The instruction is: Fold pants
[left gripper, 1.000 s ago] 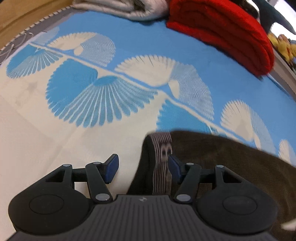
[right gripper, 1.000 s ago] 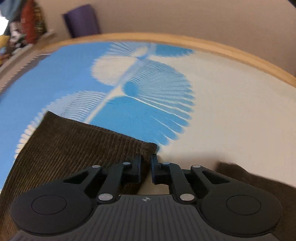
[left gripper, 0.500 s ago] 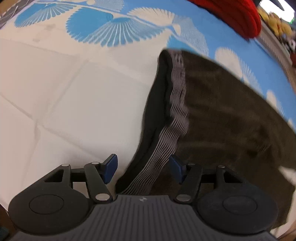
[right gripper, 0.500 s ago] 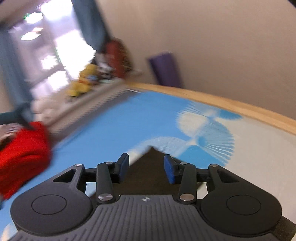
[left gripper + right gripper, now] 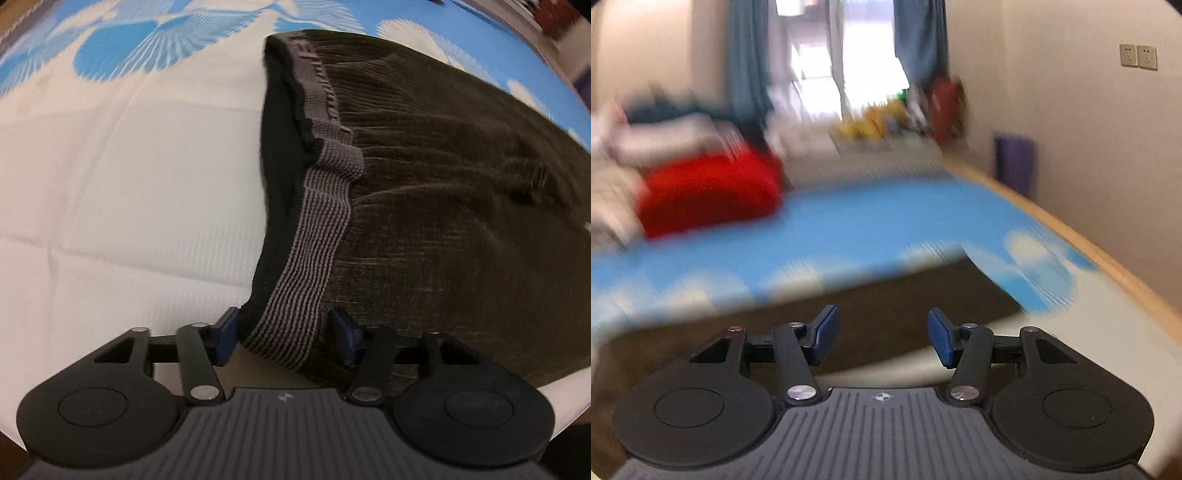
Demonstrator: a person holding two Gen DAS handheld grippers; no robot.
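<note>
Closing my left gripper [image 5: 283, 338] now, I have the grey striped elastic waistband [image 5: 314, 236] of the dark brown corduroy pants [image 5: 461, 221] between its blue pads, but the pads do not press it yet. A moment ago this waistband was further up in the frame; now it fills the centre, so I have come close to the near corner. The pants lie flat on the white and blue patterned bed sheet [image 5: 129, 166].

My right gripper [image 5: 882, 338] was almost shut at the pants' edge a second ago; now its jaws are opening, with nothing between them, and it looks across the room. I judge one fold is laid down and the next grip begins.

The right view is blurred, the red bundle [image 5: 709, 195] at upper left is unclear, and the pants' lower right edge is cut off.
</note>
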